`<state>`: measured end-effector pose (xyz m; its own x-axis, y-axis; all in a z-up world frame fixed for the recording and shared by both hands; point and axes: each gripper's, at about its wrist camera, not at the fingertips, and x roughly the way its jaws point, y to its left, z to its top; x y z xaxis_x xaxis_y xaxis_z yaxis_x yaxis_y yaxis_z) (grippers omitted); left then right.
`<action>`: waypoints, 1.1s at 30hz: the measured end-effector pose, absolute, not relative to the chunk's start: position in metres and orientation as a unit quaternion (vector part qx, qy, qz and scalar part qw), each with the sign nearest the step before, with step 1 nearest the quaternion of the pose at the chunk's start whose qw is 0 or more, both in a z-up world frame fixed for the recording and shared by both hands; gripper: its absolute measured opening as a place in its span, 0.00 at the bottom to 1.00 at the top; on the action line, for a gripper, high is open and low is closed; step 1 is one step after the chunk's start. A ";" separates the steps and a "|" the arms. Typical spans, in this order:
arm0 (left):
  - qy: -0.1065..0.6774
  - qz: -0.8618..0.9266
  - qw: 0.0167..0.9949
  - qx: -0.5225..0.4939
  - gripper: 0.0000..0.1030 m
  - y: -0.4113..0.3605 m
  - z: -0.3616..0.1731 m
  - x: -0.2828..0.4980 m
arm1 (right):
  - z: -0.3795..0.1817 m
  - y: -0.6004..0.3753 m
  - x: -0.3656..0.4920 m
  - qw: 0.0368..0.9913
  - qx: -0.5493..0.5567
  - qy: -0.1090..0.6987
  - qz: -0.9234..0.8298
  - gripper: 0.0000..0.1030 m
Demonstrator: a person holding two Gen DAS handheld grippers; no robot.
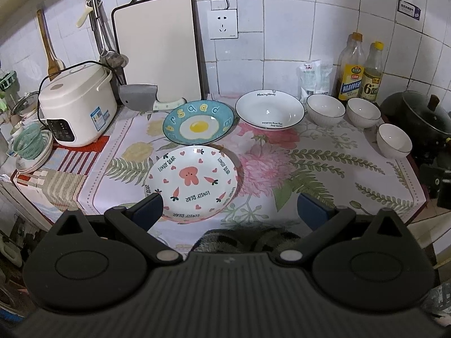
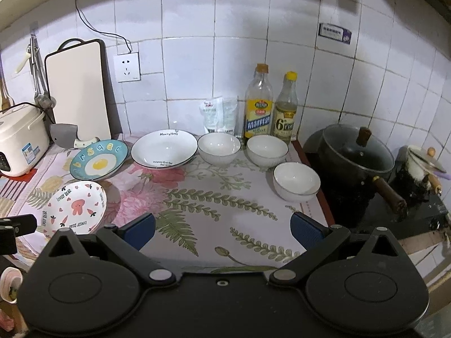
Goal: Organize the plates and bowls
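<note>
On the floral cloth lie a rabbit-print plate (image 1: 191, 181) (image 2: 76, 208), a blue fried-egg plate (image 1: 198, 121) (image 2: 98, 159) behind it, and a white deep plate (image 1: 269, 109) (image 2: 163, 148) further right. Three small white bowls stand to the right: one (image 1: 325, 109) (image 2: 218, 147), a second (image 1: 363, 111) (image 2: 267, 149), a third (image 1: 394, 140) (image 2: 296, 180) nearer the front. My left gripper (image 1: 229, 211) is open, low at the counter's front, its left finger over the rabbit plate's near rim. My right gripper (image 2: 222, 228) is open above bare cloth, holding nothing.
A rice cooker (image 1: 76, 104) stands at the left, with a cutting board (image 1: 157, 48) and a cleaver (image 1: 138, 97) against the tiled wall. Two bottles (image 2: 270, 107) and a plastic bag (image 2: 220, 115) stand at the back. A black pot (image 2: 358, 155) sits on the stove at right.
</note>
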<state>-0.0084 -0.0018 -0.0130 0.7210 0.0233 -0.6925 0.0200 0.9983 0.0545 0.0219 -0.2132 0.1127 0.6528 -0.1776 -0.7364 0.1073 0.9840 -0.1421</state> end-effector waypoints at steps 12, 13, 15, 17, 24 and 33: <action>0.374 0.003 0.927 0.029 1.00 0.000 -0.016 -0.010 | 0.111 -0.210 0.022 0.909 -0.046 0.407 -0.075 1.00; 0.374 0.003 0.927 0.028 1.00 0.000 -0.016 -0.010 | 0.111 -0.210 0.022 0.909 -0.046 0.407 -0.074 1.00; 0.375 0.004 0.927 0.027 1.00 0.001 -0.016 -0.011 | 0.111 -0.210 0.022 0.909 -0.046 0.408 -0.074 1.00; 0.376 0.004 0.926 0.026 1.00 0.002 -0.017 -0.011 | 0.111 -0.209 0.022 0.909 -0.045 0.408 -0.074 1.00; 0.376 0.003 0.926 0.026 1.00 0.002 -0.017 -0.011 | 0.109 -0.205 0.019 0.910 -0.062 0.402 -0.082 1.00; 0.376 -0.002 0.926 0.034 1.00 0.001 -0.017 -0.011 | 0.106 -0.205 0.024 0.906 -0.047 0.417 -0.056 1.00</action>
